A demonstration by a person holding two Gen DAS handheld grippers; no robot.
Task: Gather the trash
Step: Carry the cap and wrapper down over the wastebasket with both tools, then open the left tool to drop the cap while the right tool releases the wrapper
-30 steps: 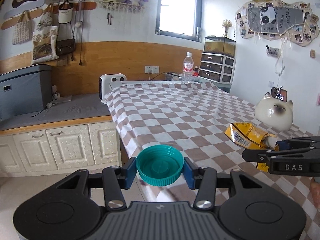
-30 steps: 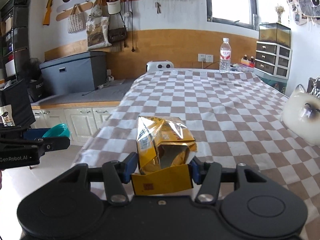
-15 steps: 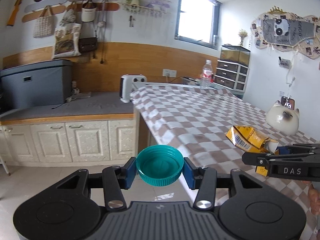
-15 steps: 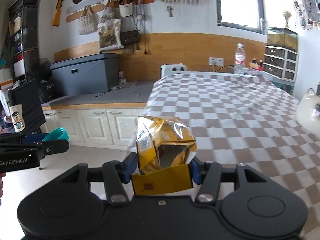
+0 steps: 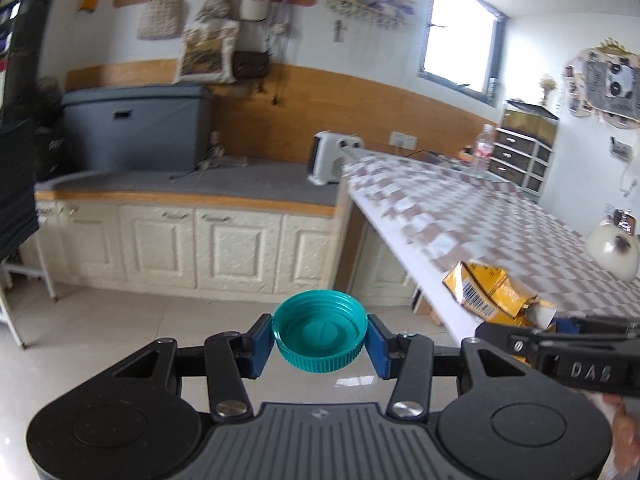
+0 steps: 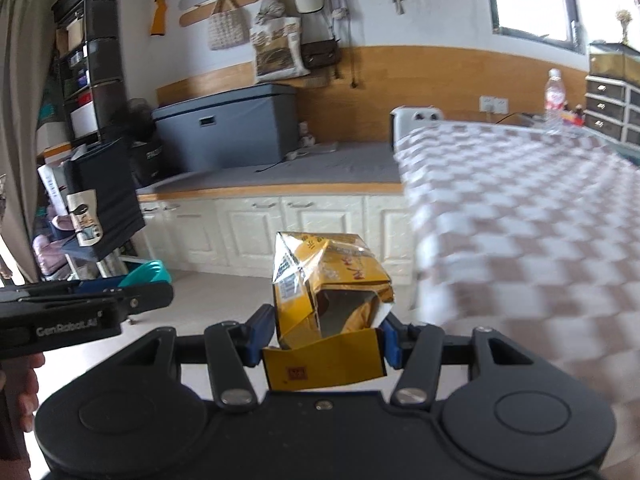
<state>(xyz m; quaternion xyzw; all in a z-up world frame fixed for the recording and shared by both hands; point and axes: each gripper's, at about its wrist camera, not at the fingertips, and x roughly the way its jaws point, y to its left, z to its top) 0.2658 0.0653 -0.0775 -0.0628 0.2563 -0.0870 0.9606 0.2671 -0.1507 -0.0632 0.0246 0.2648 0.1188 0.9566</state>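
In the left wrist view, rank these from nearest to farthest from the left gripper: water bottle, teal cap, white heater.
1. teal cap, clamped between the left gripper pads.
2. white heater, mid-room at the table's far-left corner.
3. water bottle, far right at the table's end.

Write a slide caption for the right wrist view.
Right gripper clamps a crumpled yellow carton beside the checkered table; left gripper holds a teal cap.

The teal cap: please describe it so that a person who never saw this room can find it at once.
Find the checkered table and the cream cabinets beside it. In front of them, over the floor, the left hand-held gripper grips the teal cap. It is round, ribbed and open side up, unlike the crumpled yellow carton in the right hand-held gripper.
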